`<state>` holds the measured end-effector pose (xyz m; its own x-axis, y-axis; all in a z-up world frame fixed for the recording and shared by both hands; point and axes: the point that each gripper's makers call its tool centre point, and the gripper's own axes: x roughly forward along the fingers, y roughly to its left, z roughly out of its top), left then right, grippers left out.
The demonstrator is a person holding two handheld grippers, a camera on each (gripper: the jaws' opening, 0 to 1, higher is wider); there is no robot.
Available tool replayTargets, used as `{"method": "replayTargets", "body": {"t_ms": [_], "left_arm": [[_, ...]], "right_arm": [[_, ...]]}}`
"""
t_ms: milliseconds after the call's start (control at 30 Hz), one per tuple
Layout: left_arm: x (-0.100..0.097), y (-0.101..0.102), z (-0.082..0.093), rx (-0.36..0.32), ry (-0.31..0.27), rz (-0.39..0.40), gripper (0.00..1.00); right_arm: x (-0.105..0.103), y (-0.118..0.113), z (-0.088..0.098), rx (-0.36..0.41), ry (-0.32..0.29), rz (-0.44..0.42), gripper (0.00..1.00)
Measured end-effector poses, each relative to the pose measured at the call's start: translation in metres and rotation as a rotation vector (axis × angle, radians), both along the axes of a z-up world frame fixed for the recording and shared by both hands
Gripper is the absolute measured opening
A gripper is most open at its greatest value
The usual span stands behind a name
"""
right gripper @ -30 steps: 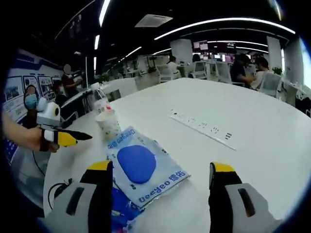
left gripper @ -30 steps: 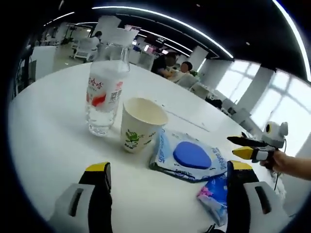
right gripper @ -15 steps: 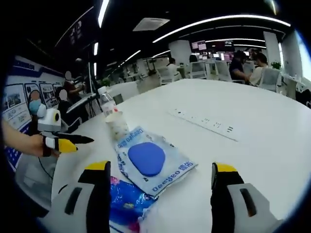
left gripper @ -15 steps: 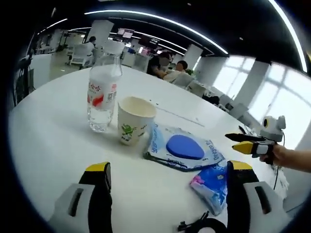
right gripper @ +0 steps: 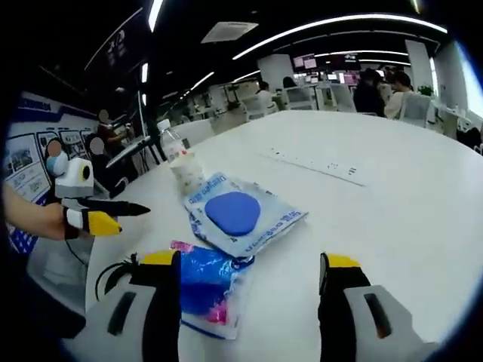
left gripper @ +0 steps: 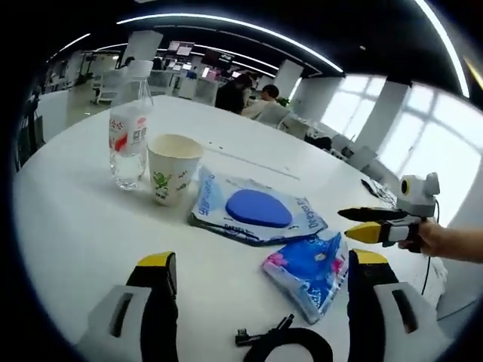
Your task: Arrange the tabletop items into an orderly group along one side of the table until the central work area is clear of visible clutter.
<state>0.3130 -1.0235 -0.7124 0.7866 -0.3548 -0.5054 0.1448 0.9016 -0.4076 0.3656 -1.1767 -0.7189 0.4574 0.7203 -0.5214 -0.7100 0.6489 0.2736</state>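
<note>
Both grippers hang above the white table [left gripper: 68,226] with nothing between their jaws. The left gripper [left gripper: 260,302] is spread wide; just ahead of it, between its jaws, lies a coiled black cable [left gripper: 283,343], and beside its right jaw a small blue-and-pink packet [left gripper: 306,268]. Further ahead lies a flat wipes pack [left gripper: 253,213] with a blue oval lid, then — off toward the left jaw's side — a paper cup [left gripper: 172,166] standing upright just beside a clear water bottle [left gripper: 127,136]. The right gripper [right gripper: 247,302] is likewise spread, the blue-and-pink packet [right gripper: 205,286] lying against its left jaw and the wipes pack [right gripper: 240,215] just ahead. Beyond it stand the paper cup [right gripper: 187,173] and water bottle [right gripper: 170,143], while the cable [right gripper: 121,273] lies to the left. A white power strip [right gripper: 317,166] lies well ahead, apart from the group.
</note>
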Motion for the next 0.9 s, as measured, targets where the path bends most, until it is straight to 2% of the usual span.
{"method": "replayTargets", "body": {"t_ms": [100, 200, 267, 333, 367, 400, 433, 467, 500, 567, 667, 733, 833, 900], "left_arm": [[-0.004, -0.019, -0.006, 0.017, 0.012, -0.044, 0.85], [-0.005, -0.031, -0.012, 0.023, 0.006, -0.054, 0.8], [-0.008, -0.038, -0.019, 0.016, 0.05, -0.063, 0.73], [-0.011, -0.046, -0.024, 0.037, 0.061, -0.099, 0.63], [-0.011, -0.05, -0.026, 0.047, 0.055, -0.117, 0.59], [-0.011, -0.053, -0.026, 0.015, 0.057, -0.124, 0.52], [-0.014, -0.061, -0.025, -0.072, 0.082, -0.13, 0.38], [-0.019, -0.066, -0.028, -0.171, 0.16, -0.112, 0.27], [-0.019, -0.064, -0.03, -0.167, 0.168, -0.101, 0.22], [-0.013, -0.05, -0.034, -0.026, 0.106, -0.109, 0.18], [-0.019, -0.058, -0.035, -0.049, 0.145, -0.146, 0.06], [-0.017, -0.055, -0.032, -0.035, 0.133, -0.134, 0.01], [-0.017, -0.052, -0.029, -0.072, 0.145, -0.101, 0.0], [-0.019, -0.052, -0.026, -0.085, 0.139, -0.102, 0.0]], "right_arm": [[-0.009, -0.002, -0.008, -0.003, 0.019, 0.0, 0.63], [-0.015, -0.004, -0.014, 0.002, 0.044, -0.002, 0.5], [-0.019, -0.002, -0.018, 0.014, 0.063, 0.002, 0.45], [-0.023, -0.001, -0.023, 0.014, 0.085, 0.01, 0.39], [-0.024, 0.0, -0.025, 0.015, 0.089, 0.014, 0.33], [-0.026, 0.002, -0.026, 0.014, 0.078, 0.025, 0.29], [-0.026, 0.002, -0.027, 0.007, 0.066, 0.03, 0.24], [-0.028, 0.003, -0.028, 0.006, 0.067, 0.033, 0.16], [-0.028, 0.002, -0.029, 0.01, 0.076, 0.029, 0.1], [-0.029, 0.001, -0.032, 0.033, 0.111, 0.001, 0.06], [-0.028, -0.002, -0.032, 0.028, 0.114, -0.028, 0.0], [-0.031, 0.0, -0.03, 0.04, 0.135, -0.023, 0.0], [-0.036, -0.002, -0.026, 0.045, 0.129, -0.036, 0.0], [-0.039, -0.004, -0.019, 0.1, 0.149, -0.098, 0.0]]}}
